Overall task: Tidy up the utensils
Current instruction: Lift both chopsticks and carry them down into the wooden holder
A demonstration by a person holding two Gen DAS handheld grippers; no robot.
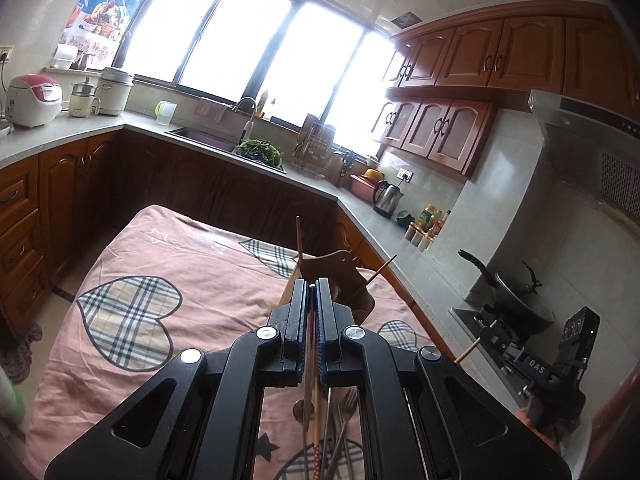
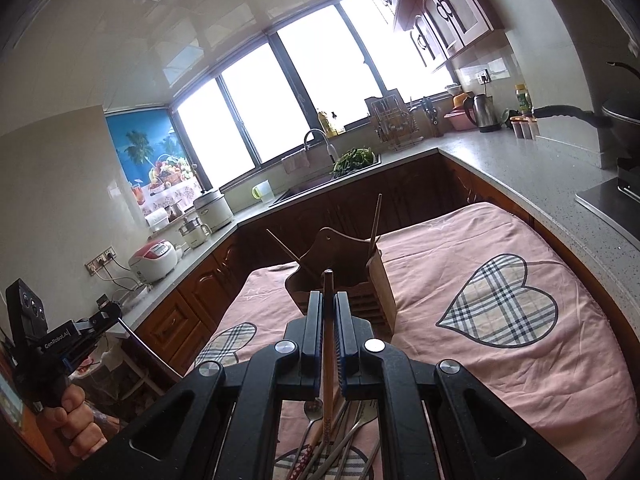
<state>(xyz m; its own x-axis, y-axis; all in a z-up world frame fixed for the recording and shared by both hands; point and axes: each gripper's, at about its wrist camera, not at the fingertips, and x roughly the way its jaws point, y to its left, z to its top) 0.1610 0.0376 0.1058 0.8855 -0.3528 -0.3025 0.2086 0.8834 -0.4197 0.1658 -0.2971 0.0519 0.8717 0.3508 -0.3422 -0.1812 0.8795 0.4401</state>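
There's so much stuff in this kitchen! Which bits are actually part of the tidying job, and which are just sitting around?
Part of the job:
wooden holder
chopsticks already in it
chopstick in the right gripper
chopstick in the left gripper
loose cutlery on the pink cloth

Just sitting around:
kettle
rice cooker
greens
dish rack
wok

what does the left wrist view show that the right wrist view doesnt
Only the left wrist view: the range hood, the whole wok on the stove, and the right gripper from outside, holding a chopstick.

Only the right wrist view: the hand gripping the left gripper's handle, and the slatted front of the wooden utensil holder.

Both: the pink cloth, the holder with chopsticks standing in it, the loose cutlery pile below the jaws, the sink and windows. Each camera's own gripper, left and right, is shut on a chopstick.
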